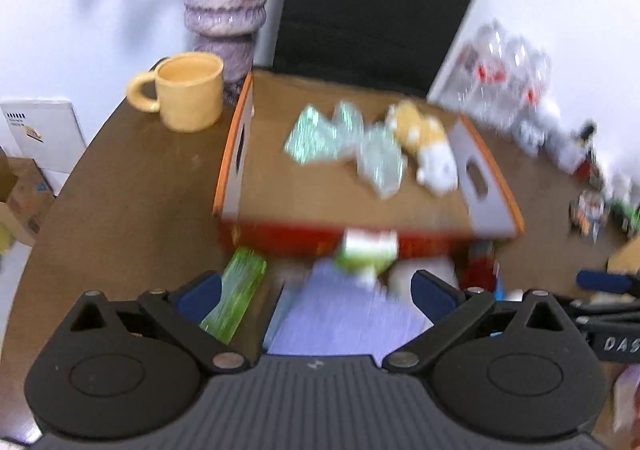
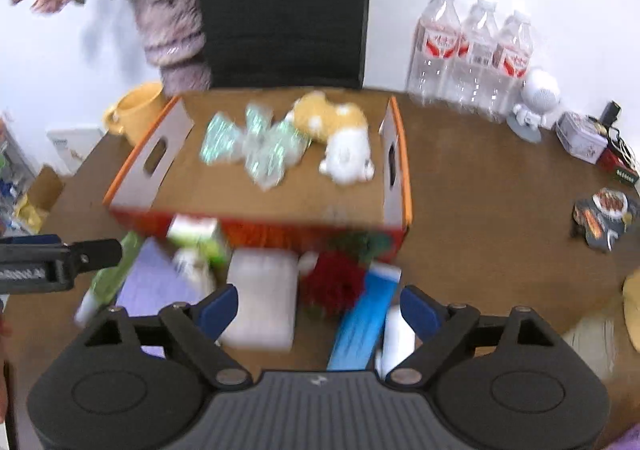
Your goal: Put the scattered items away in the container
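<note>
left claw (image 1: 316, 292) | right claw (image 2: 318, 306) | black linkages | blue pads | silver pivot screws

Open orange-edged cardboard box (image 2: 400, 170) holds a plush dog (image 2: 340, 138) and silvery packets (image 2: 260, 146); more items (image 2: 260, 298) lie scattered before it

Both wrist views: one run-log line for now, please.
left gripper open, empty | right gripper open, empty | box: plush, packets | more items outside

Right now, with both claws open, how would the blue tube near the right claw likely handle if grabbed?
The blue tube looks rounded, so a push may roll it. Its glossy surface may slip. It lies against a white cylinder, which a grab would probably nudge.
</note>
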The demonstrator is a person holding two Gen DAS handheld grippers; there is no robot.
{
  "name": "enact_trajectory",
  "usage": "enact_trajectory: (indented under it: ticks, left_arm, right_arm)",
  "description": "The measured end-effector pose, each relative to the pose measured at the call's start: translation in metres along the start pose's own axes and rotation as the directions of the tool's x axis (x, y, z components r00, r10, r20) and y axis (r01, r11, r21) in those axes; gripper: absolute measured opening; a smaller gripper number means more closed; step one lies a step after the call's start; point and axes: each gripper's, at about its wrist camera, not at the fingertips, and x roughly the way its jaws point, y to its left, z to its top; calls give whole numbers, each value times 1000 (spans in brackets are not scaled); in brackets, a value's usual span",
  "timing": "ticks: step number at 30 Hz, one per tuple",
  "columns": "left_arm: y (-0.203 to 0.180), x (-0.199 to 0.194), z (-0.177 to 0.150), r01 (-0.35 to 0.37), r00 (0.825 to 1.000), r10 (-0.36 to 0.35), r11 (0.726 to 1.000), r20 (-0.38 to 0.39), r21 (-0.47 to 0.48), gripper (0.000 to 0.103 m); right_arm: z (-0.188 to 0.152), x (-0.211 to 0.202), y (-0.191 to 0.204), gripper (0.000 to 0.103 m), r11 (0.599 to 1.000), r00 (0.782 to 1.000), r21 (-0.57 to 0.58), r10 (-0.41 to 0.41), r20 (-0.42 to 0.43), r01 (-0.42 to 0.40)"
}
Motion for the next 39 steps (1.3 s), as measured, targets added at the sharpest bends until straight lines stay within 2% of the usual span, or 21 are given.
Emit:
enact_trajectory:
  ticks: [3,10,13,14,17,20,22,25,28,32,39]
  left_arm:
    - [3,-16,-38,-21,1000,21,1000,20,19,103]
    - [7,-52,-111,12,995,-19,998,99,67,103]
    - [11,-51,-143,-14,988,7,999,152,50,103]
    - [13,-49,-154,-30,985,23,999,172,34,103]
    - [15,-36,-180,-46,975,40,999,220,22,103]
    - [11,-23,-198,-84,963,74,996,259,29,103]
    - [7,-17,-207,-102,958,83,993,274,54,103]
    - [0,-8,-216,-128,955,96,987,281,99,103]
    - [-1,-4,-215,-127,959,92,985,268,119,103]
    - [-1,2,-211,-122,967,89,984,238,128,103]
    - [-3,7,-209,-130,964,93,982,250,135,103]
  right_arm:
    - [-37,-15,11,88,1000,1000,-23,5,-8,-5]
    - [-117,-45,25,88,998,998,-42,42,37,-40]
    - [-152,-51,30,94,998,993,-56,39,107,-33]
    - [-166,-51,30,100,998,989,-57,26,146,-17]
    - [-203,-38,28,101,1000,972,-10,-8,236,11]
    - [-224,-20,22,101,996,964,83,-11,267,-12]
    - [-232,-12,21,101,993,958,110,2,287,-35]
    - [-236,1,21,101,992,953,121,-12,303,-26]
    - [-233,13,24,103,994,956,105,-68,286,39]
    - [-223,23,28,103,994,958,81,-86,272,67]
    - [-213,31,34,103,999,961,37,-48,271,39]
